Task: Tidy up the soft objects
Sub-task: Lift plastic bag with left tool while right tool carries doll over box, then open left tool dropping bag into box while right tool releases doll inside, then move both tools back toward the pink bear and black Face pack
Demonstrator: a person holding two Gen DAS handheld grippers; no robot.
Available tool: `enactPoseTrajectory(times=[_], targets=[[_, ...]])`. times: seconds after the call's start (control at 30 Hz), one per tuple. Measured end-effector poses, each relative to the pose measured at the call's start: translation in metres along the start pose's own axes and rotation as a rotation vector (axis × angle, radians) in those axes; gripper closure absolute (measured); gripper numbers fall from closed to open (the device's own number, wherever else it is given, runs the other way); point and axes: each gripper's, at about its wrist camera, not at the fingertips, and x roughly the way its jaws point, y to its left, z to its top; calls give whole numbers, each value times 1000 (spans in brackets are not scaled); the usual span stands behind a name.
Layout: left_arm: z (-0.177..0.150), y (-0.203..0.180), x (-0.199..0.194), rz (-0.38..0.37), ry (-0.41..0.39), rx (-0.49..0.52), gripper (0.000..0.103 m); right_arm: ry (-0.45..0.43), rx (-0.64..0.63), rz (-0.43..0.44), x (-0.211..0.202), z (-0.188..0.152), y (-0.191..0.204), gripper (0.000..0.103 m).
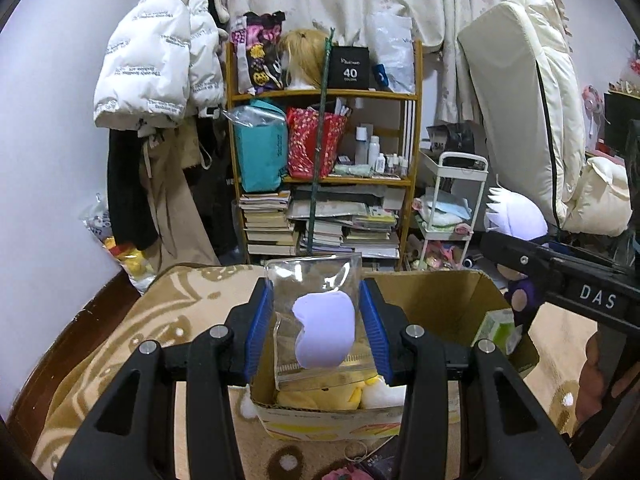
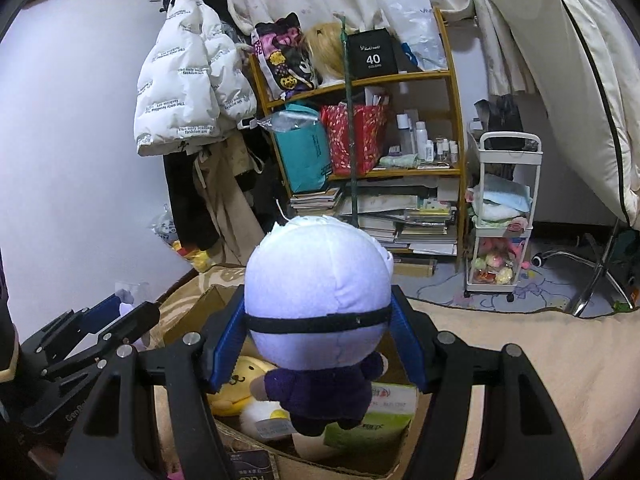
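Observation:
My left gripper is shut on a clear plastic pouch with a white soft piece inside, held above an open cardboard box. In the box lie a yellow plush and a white plush. My right gripper is shut on a plush doll with a big white head, a black band and a purple body, held over the same box. The yellow plush lies under it. The right gripper also shows at the right of the left wrist view, with the doll partly hidden.
The box stands on a beige patterned blanket. A green and white packet lies in the box. Behind are a wooden shelf full of bags and books, a hanging white jacket, a white trolley and a propped mattress.

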Motion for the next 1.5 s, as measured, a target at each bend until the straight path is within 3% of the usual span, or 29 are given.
enactPoseTrajectory(times=[0.57, 0.6, 0.67, 0.83, 0.97, 1.07, 1.17, 1.3, 1.5], targets=[[-9, -8, 20, -33, 69, 6, 58, 33, -14, 28, 8, -13, 3, 32], [-10, -8, 21, -37, 73, 4, 56, 35, -13, 28, 9, -13, 3, 32], [-10, -6, 22, -28, 72, -1, 39, 41, -15, 31, 10, -14, 3, 32], [-11, -4, 22, -25, 86, -5, 35, 57, -8, 41, 15, -17, 2, 30], [-16, -1, 19, 12, 101, 13, 26, 62, -11, 18, 15, -18, 3, 12], [-18, 3, 14, 29, 111, 4, 15, 69, -19, 7, 15, -19, 5, 12], [-18, 8, 8, 33, 111, -8, 15, 73, -11, 7, 10, -19, 4, 11], [-17, 12, -2, 53, 126, -8, 10, 55, -13, -3, -2, -20, 8, 1], [-18, 18, -28, 65, 142, -12, 7, 48, -28, -15, -19, -18, 16, 1]])
